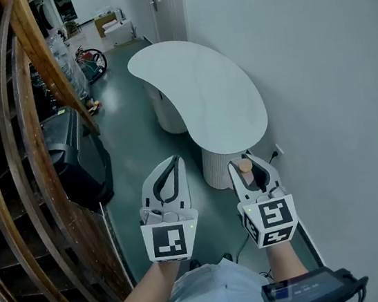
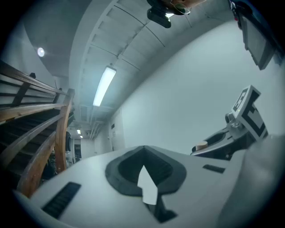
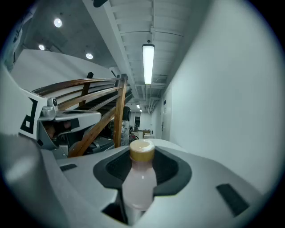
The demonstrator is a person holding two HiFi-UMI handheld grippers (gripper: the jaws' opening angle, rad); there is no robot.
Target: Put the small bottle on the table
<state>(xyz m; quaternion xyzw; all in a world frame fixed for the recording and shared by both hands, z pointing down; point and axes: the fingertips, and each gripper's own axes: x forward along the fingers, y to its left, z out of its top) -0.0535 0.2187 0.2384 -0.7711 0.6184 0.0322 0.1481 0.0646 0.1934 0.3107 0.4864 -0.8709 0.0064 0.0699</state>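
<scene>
My right gripper (image 1: 247, 160) is shut on the small bottle (image 1: 245, 166), which has a pale pink body and a tan cap. In the right gripper view the bottle (image 3: 139, 182) stands upright between the dark pads (image 3: 176, 171), its cap poking above them. Ahead lies the white kidney-shaped table (image 1: 194, 90); the bottle is held just short of its near end. My left gripper (image 1: 174, 161) is level with the right one, shut, with nothing between its fingers. In the left gripper view, the left gripper (image 2: 144, 152) shows only an empty dark hollow behind its tips.
A curved wooden stair railing (image 1: 17, 171) runs along the left, with a black object (image 1: 79, 162) beside it. A white wall (image 1: 334, 91) closes the right side, with a socket and cable (image 1: 277, 150) low down. The table rests on white ribbed pedestals (image 1: 216, 167).
</scene>
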